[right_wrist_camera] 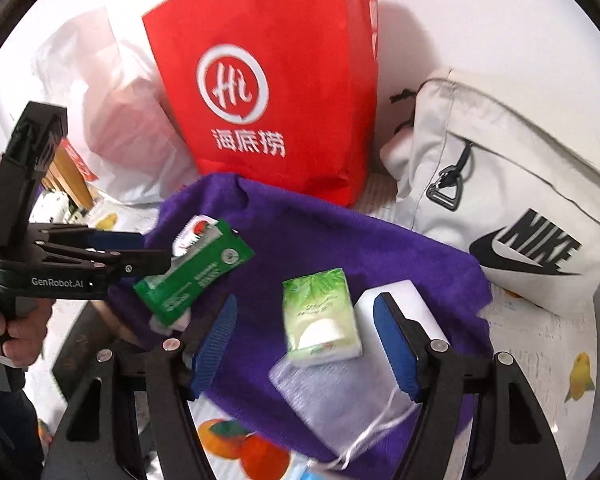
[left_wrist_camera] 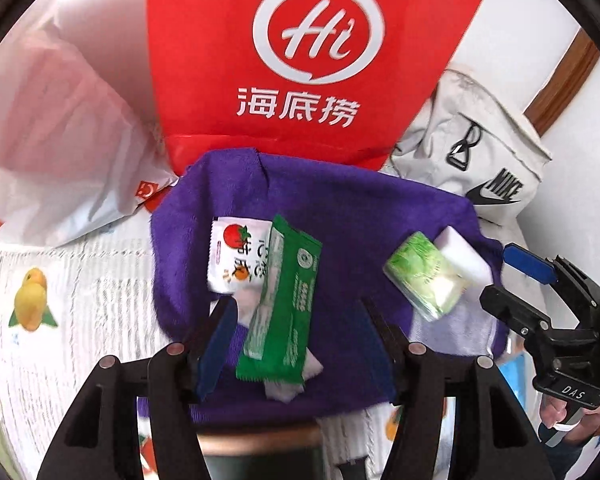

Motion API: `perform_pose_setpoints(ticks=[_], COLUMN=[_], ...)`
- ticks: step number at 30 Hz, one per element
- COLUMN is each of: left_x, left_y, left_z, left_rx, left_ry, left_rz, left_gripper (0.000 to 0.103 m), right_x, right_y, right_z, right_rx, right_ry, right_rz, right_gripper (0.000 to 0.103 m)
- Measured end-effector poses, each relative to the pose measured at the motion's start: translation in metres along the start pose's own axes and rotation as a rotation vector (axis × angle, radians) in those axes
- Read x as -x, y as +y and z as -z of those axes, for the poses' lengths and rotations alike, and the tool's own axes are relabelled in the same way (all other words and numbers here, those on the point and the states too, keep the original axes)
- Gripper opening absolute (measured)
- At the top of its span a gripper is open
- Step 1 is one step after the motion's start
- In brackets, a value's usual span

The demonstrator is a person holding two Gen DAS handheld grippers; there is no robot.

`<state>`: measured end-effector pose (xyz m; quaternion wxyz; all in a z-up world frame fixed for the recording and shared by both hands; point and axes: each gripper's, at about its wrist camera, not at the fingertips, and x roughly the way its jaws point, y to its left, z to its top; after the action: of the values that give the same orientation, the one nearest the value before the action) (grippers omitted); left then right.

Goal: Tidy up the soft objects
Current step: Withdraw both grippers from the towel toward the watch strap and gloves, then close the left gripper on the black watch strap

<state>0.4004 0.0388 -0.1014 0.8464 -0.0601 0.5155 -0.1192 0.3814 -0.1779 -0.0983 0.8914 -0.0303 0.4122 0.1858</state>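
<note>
A purple towel point(left_wrist_camera: 340, 208) lies on the table, also in the right wrist view point(right_wrist_camera: 340, 240). On it lie a green sachet point(left_wrist_camera: 284, 304), a white tomato-print packet point(left_wrist_camera: 232, 256), a green tissue pack point(left_wrist_camera: 424, 276) and a white sponge point(left_wrist_camera: 464, 252). My left gripper point(left_wrist_camera: 300, 336) is open, its fingers either side of the green sachet's near end. My right gripper point(right_wrist_camera: 308, 344) is open around the tissue pack point(right_wrist_camera: 320, 320), with the white sponge point(right_wrist_camera: 404, 304) behind its right finger. A pale lavender pouch point(right_wrist_camera: 324, 396) lies under the tissue pack. The green sachet point(right_wrist_camera: 196, 276) lies to the left.
A red paper bag point(left_wrist_camera: 300, 56) stands behind the towel, a white plastic bag point(left_wrist_camera: 60, 128) on its left and a white Nike bag point(right_wrist_camera: 512, 216) on its right. The tablecloth point(left_wrist_camera: 80, 320) is white with fruit prints. The left gripper point(right_wrist_camera: 140, 252) shows in the right wrist view.
</note>
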Motion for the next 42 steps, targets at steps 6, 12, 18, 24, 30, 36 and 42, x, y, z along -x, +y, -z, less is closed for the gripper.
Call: perform_pose_setpoints(ticks=[6, 12, 18, 24, 30, 36, 42], left_x=[0.048, 0.081, 0.097, 0.090, 0.078, 0.065, 0.046], left_y=[-0.008, -0.025, -0.033, -0.036, -0.052, -0.064, -0.060], left_z=[0.031, 0.068, 0.114, 0.162, 0.194, 0.207, 0.204], left_rx=[-0.006, -0.023, -0.028, -0.008, -0.077, -0.156, -0.158], left_ry=[-0.067, -0.099, -0.050, 0.009, -0.001, 0.004, 0.032], left_rz=[0.041, 0.068, 0.010, 0.024, -0.009, 0.016, 0.015], left_gripper=[0.059, 0.059, 0.059, 0.059, 0.057, 0.040, 0.034], right_x=[0.045, 0.080, 0.113, 0.135, 0.147, 0.153, 0.144], right_y=[0.016, 0.034, 0.041, 0.045, 0.046, 0.038, 0.028], right_z=[0.020, 0.049, 0.080, 0.114, 0.145, 0.175, 0.187], right_rx=[0.001, 0.013, -0.005, -0.020, -0.039, -0.079, -0.099], right_ry=[-0.038, -0.055, -0.080, -0.094, -0.093, -0.086, -0.057], right_rz=[-0.005, -0.030, -0.037, -0.037, -0.019, -0.011, 0.001], right_gripper=[0.070, 0.070, 0.070, 0.070, 0.070, 0.070, 0.070])
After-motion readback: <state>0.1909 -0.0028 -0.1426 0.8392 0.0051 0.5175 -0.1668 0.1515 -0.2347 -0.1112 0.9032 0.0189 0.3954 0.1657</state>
